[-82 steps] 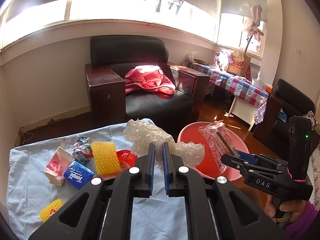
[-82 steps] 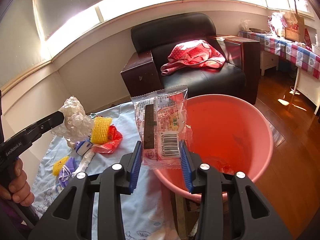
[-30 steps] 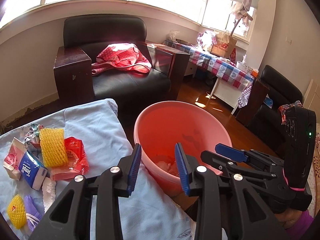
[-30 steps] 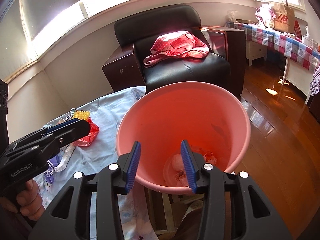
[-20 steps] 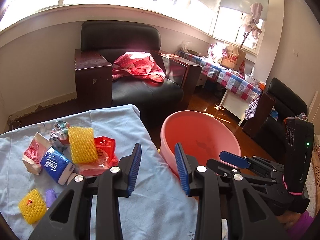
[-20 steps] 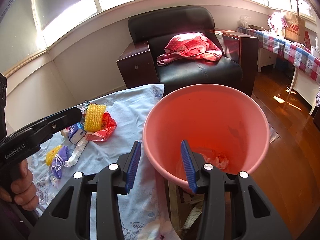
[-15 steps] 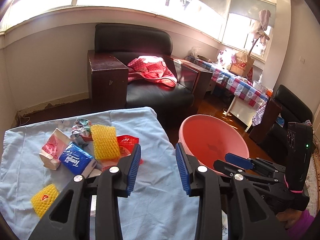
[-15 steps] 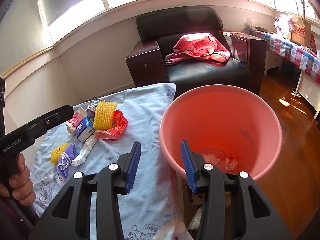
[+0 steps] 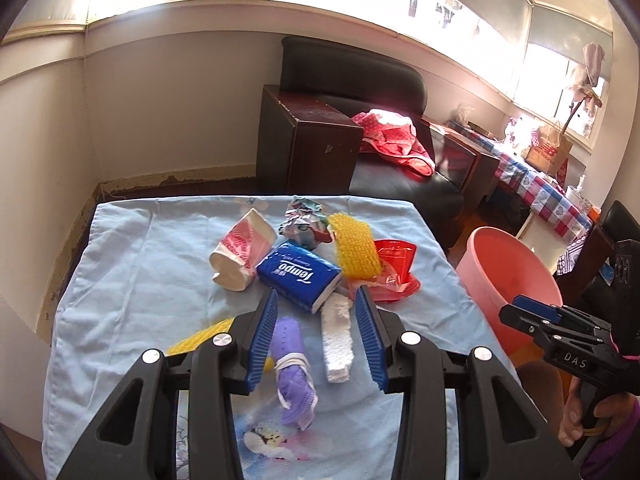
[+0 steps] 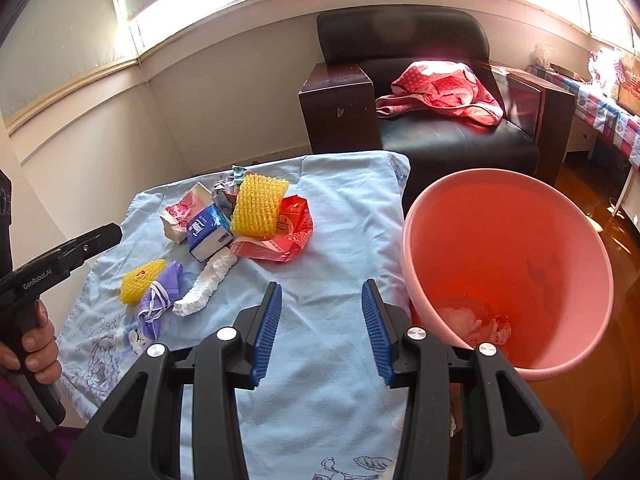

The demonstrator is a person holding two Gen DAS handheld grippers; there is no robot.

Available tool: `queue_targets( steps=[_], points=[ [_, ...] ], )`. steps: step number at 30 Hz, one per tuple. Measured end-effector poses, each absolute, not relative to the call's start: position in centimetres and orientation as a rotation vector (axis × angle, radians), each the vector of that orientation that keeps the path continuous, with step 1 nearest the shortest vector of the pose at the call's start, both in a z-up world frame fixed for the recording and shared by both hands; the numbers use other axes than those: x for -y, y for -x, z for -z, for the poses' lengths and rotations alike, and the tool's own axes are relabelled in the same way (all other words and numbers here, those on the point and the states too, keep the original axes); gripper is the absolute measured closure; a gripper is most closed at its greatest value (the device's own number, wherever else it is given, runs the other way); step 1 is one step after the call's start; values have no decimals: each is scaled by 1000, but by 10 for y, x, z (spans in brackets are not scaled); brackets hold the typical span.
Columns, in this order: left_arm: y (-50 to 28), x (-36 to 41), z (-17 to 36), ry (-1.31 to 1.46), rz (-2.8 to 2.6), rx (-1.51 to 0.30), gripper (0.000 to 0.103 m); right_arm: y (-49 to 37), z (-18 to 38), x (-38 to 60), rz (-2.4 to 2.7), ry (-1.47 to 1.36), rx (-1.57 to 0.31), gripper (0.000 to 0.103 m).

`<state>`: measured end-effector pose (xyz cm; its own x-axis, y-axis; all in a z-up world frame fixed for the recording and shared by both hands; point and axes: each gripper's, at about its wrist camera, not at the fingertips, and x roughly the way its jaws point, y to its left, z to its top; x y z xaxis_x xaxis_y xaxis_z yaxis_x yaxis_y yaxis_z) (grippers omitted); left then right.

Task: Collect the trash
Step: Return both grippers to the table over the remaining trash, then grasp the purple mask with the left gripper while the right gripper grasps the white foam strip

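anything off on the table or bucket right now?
Nothing stands out beyond the uncollected litter: the Tempo tissue pack, yellow foam net, red wrapper and purple mask lie heaped on the blue cloth. Pink bucket stands upright.

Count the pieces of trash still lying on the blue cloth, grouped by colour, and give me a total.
Yellow: 2, big foam net, small foam net
Red: 2, wrapper, carton
Blue: 1, tissue pack
Purple: 1, mask
White: 1, foam strip
Silver: 1, crumpled foil
Total: 8
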<state>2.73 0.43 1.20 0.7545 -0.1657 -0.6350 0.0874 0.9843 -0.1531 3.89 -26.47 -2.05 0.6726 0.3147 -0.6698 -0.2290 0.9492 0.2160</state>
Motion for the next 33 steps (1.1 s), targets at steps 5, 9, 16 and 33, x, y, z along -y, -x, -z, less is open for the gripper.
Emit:
queue_targets(
  steps=[5, 9, 16, 33],
  points=[
    [-24, -28, 2, 128, 73, -744, 63, -40, 22, 257, -320, -105, -785, 60],
    [-21, -34, 12, 148, 79, -785, 64, -41, 24, 249, -333, -92, -798, 60],
    [-20, -2, 32, 86, 204, -863, 63, -41, 27, 237, -360, -73, -816, 60],
    [-16, -8, 54, 75, 191, -905, 86, -50, 37, 183, -506, -100, -900, 60]
  ],
)
